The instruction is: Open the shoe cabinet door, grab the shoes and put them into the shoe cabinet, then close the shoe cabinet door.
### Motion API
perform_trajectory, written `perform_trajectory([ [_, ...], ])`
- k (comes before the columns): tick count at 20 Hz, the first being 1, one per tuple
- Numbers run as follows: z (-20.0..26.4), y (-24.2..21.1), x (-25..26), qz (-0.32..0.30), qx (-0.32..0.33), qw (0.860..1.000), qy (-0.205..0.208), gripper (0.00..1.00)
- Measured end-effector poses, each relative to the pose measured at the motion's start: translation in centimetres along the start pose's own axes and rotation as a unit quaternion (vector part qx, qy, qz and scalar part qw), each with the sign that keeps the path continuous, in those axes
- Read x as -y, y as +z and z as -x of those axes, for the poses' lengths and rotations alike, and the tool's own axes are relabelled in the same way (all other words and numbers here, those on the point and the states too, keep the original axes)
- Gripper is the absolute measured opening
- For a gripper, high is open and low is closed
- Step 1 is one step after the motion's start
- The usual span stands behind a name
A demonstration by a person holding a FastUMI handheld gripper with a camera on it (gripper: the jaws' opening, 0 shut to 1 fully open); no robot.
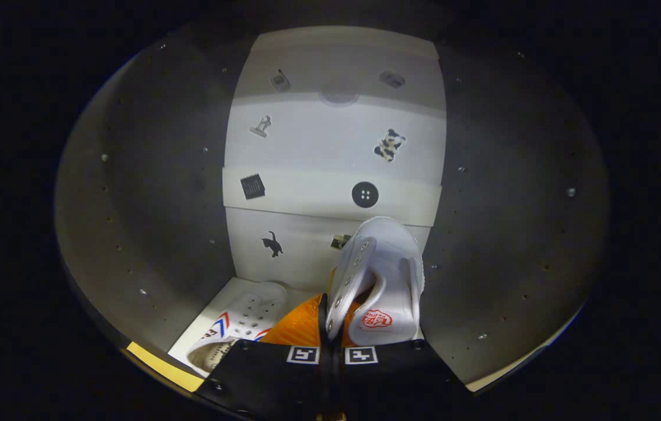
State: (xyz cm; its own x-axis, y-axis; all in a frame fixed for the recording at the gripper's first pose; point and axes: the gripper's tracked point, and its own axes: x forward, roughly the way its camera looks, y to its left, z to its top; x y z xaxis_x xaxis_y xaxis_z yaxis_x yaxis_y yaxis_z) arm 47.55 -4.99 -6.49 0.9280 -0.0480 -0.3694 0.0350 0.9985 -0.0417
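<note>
Door open, gripper point(331, 327) inside the white shoe cabinet point(330, 146), fingers clamped together on the eyelet edge of a white canvas sneaker point(386, 280), second white sneaker point(242, 327) already on the cabinet floor; release and door closing remain

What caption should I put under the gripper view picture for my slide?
Inside the shoe cabinet, the tool shut on a white shoe, with another white shoe already lying on the cabinet floor.

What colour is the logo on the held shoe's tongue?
Red, on the white shoe in the gripper; gripper view.
</note>
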Motion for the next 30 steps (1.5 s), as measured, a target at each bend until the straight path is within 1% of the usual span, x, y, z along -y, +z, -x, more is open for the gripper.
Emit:
perform_trajectory([
  [2, -2.1, -1.8, 0.3, 0.016, -0.026, 1.0, -0.004, 0.02],
  [4, -3.6, -2.4, 0.3, 0.01, -0.036, 0.999, -0.003, 0.02],
  [7, -5.0, -3.2, 0.4, -0.004, -0.052, 0.999, -0.004, 0.06],
  [8, -5.6, -3.6, 0.5, 0.0, -0.057, 0.998, -0.006, 0.06],
  [11, -6.1, -5.8, 0.2, -0.002, -0.09, 0.996, 0.002, 0.18],
  [12, -6.0, -6.0, -0.3, -0.006, -0.095, 0.995, 0.012, 0.22],
  [15, -5.1, -5.1, -0.5, -0.007, -0.082, 0.997, 0.009, 0.46],
  [17, -4.0, -4.7, -1.3, -0.021, -0.078, 0.997, 0.02, 0.63],
  [20, -1.9, -3.9, -1.5, -0.038, -0.059, 0.997, 0.016, 0.83],
  [22, -0.1, -3.6, -1.3, -0.032, -0.046, 0.998, 0.006, 0.97],
  [23, 1.1, -3.4, -1.2, -0.025, -0.037, 0.999, 0.001, 0.98],
  [25, 3.9, -3.0, -1.2, -0.009, -0.017, 1.0, -0.004, 0.99],
  [30, 10.9, -1.7, -1.1, 0.011, 0.031, 0.999, -0.009, 0.98],
])
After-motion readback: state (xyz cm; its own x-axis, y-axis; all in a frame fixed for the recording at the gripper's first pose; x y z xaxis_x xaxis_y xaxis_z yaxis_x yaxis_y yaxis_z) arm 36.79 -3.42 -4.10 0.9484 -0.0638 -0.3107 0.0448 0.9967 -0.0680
